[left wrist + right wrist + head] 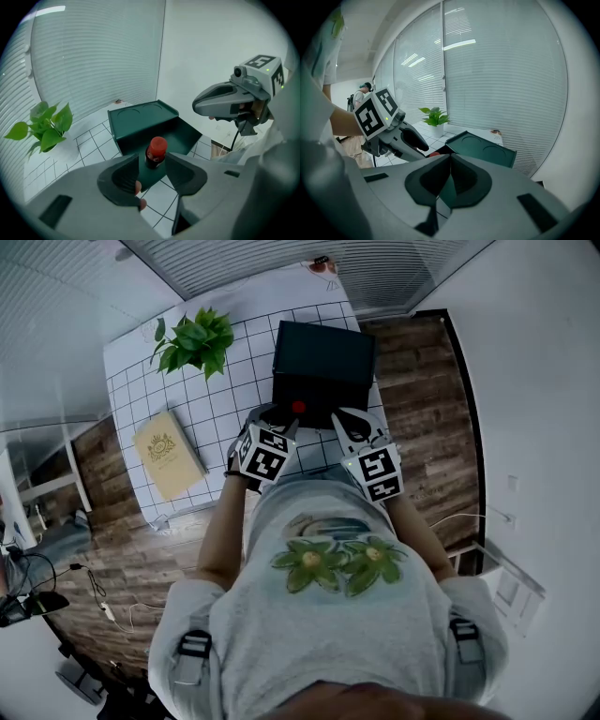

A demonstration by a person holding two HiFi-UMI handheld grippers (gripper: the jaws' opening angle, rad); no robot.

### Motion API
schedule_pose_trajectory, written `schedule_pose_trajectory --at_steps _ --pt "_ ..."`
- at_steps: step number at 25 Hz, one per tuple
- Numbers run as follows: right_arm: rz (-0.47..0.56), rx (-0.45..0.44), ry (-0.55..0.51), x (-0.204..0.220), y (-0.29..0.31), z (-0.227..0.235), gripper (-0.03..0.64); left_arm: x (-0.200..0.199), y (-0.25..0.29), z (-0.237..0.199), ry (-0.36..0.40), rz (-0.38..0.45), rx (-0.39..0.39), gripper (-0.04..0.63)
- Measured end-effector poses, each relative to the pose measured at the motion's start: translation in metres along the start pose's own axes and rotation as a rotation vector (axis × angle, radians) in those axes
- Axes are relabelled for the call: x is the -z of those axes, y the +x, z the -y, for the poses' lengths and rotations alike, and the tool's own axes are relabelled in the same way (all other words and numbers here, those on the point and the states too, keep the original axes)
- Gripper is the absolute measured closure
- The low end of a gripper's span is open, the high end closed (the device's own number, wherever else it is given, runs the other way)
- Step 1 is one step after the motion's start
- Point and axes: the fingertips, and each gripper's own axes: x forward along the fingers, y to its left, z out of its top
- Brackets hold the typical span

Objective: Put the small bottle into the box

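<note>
The small dark bottle with a red cap [156,151] stands upright in the open half of the dark green box [140,123], near the table's front edge. My left gripper [152,159] is open, its tips either side of the bottle with a small gap on each side. From above, the red cap [298,408] shows just beyond the left gripper [279,418]. My right gripper [450,157] is shut and empty, hovering to the right of the box [323,362]; in the head view the right gripper [352,424] sits by the box's front right corner.
The box lid [483,150] stands raised behind the tray. A potted plant [195,341] is at the table's far left, and a tan book [167,454] lies at the near left on the white gridded tabletop [225,399]. Wooden floor surrounds the table.
</note>
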Motion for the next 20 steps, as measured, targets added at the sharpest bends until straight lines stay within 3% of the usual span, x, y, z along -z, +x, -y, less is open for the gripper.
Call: schedule_pose_trajectory --at_steps 5,8,11,16,20 --pt "-0.001 -0.012 -0.012 -0.001 0.002 -0.002 0.609 -0.012 -0.012 -0.004 -0.046 0.071 -0.033 0.438" --pt "-0.001 -0.017 -0.017 -0.002 0.002 -0.003 0.609 -0.018 -0.020 -0.009 -0.073 0.109 -0.068 0.540" --pt "0.007 -0.030 -0.022 -0.004 0.001 -0.005 0.609 -0.022 -0.025 -0.011 -0.086 0.132 -0.083 0.582" --pt "0.031 -0.092 0.006 -0.010 -0.002 -0.013 0.609 -0.039 -0.044 -0.010 -0.177 0.208 -0.049 0.588" --pt "0.025 -0.106 -0.003 -0.010 -0.004 -0.017 0.609 -0.048 -0.051 -0.007 -0.173 0.233 -0.042 0.588"
